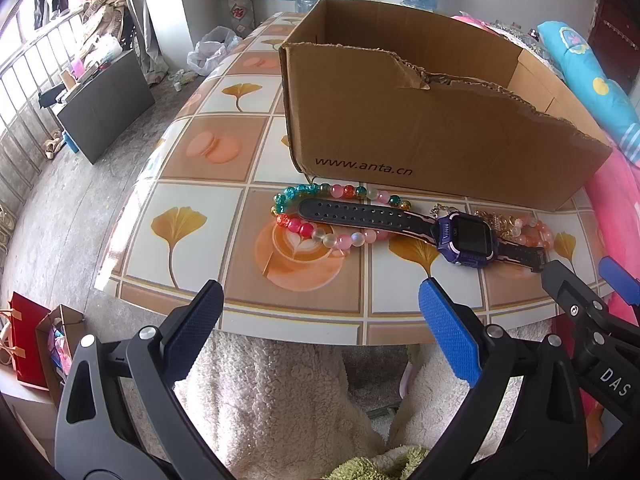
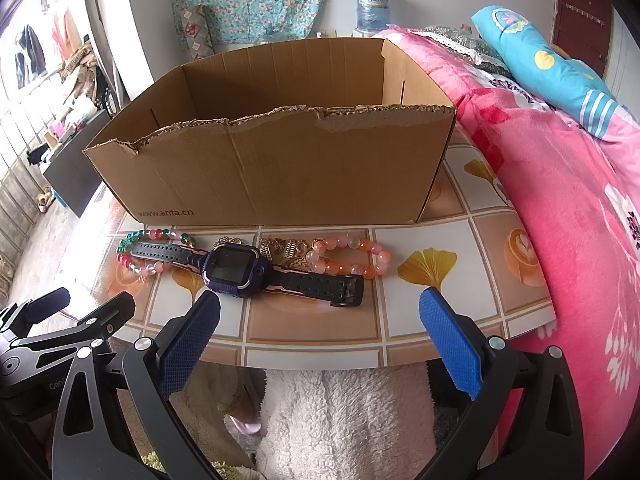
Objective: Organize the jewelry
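From the left wrist view, the left gripper [image 1: 320, 300] is spread wide and empty over the near edge of the tiled-pattern table [image 1: 224, 152]. A purple-faced, black-strapped watch [image 1: 466, 238] lies across a multicoloured glass-bead bracelet [image 1: 320, 216], near a torn brown cardboard box [image 1: 420, 136].

The right wrist view shows the right gripper [image 2: 320, 312] likewise spread and empty, plus gold charms [image 2: 286, 254] and a pink-orange bead bracelet [image 2: 356, 258] right of the watch face.

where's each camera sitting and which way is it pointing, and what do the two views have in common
Left wrist: on the left gripper, at the table's near edge, facing the cardboard box and multicolour bead bracelet; the right gripper shows at right.
Right wrist: on the right gripper, facing the watch and pink bead bracelet; the left gripper shows at left.
Shared: box, watch, both bracelets, gold charms, fluffy-clad lap, both grippers open.
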A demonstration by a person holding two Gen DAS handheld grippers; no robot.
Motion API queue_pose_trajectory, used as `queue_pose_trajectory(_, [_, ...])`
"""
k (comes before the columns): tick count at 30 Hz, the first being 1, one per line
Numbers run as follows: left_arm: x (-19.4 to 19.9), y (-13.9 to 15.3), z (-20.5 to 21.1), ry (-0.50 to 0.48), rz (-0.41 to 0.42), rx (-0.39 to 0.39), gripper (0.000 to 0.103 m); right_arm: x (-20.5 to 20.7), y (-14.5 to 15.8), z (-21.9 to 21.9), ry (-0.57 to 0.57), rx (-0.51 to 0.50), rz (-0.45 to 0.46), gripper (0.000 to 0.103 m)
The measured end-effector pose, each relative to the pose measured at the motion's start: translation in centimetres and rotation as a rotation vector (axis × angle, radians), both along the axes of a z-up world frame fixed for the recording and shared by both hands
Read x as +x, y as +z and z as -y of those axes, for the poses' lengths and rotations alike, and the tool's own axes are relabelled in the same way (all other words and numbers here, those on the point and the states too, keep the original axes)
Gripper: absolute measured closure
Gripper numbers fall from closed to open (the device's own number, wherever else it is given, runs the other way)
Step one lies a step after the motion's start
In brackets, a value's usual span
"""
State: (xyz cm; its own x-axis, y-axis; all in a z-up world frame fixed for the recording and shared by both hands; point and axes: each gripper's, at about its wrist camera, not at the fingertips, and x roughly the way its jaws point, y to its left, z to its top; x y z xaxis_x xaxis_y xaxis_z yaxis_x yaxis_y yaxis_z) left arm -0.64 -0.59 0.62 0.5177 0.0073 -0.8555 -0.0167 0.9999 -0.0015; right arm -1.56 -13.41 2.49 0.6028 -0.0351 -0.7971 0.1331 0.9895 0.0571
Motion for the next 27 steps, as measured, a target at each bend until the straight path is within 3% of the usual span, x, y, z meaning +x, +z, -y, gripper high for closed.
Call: queue_pose_trajectory(27, [-0.29, -0.18, -0.95, 0.016, 0.006, 0.003, 0.009, -0.19, 0.21, -0.02, -0.004, 0.001, 0.005, 0.006])
